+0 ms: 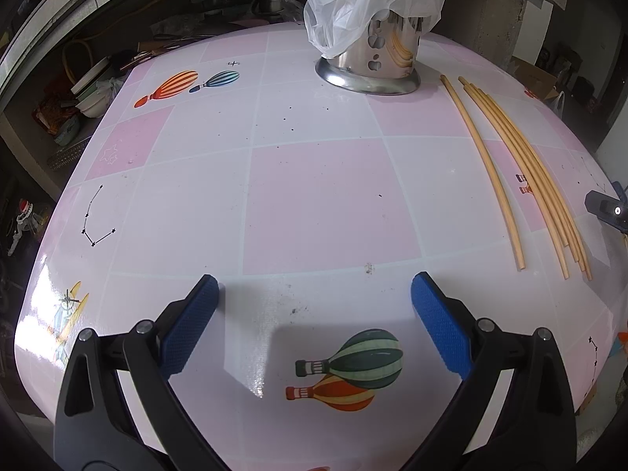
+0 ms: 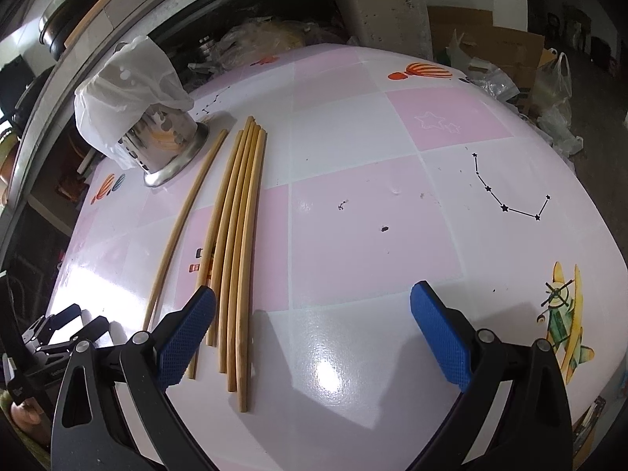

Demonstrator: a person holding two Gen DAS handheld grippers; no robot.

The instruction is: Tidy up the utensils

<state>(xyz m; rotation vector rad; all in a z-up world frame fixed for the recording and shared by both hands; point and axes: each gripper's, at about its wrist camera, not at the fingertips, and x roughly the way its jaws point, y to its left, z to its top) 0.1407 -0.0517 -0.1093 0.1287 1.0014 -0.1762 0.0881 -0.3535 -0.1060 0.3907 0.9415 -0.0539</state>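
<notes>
Task looks barely begun, judging by layout. Six bamboo chopsticks (image 2: 235,243) lie flat on the tabletop (image 2: 373,196): five bunched side by side, one (image 2: 184,227) a bit apart on the holder side. Far tips reach near the base of the steel utensil holder (image 2: 168,145), which stands upright twd the far edge w/ a crumpled white plastic bag (image 2: 129,82) draped over its top. Through the holder's cutouts a few pale sticks seem to be inside already, so maybe a handful sorted; can't count them. Left to do, prob: pick up the six loose ones and stand them in the holder; bag may block the mouth.

Left gripper (image 1: 314,290): jaws wide open, empty, hovering over bare tabletop near the front edge, chopsticks (image 1: 522,172) well off to its right, holder (image 1: 376,66) straight ahead at the far edge. Right gripper (image 2: 313,298): jaws also wide open, nothing held; its left finger (image 2: 184,337) overlaps the near ends of the bundle in view, contact can't tell.

Surface: glossy vinyl cover, pink/white checks w/ balloon (image 1: 353,361), plane and constellation prints, a few dark specks, strong glare. Slick, so sticks may roll or slide when nudged. Room: cluttered storage, w/ bowls, pots, cardboard, plastic bags around the tabletop, concrete ledge behind.
</notes>
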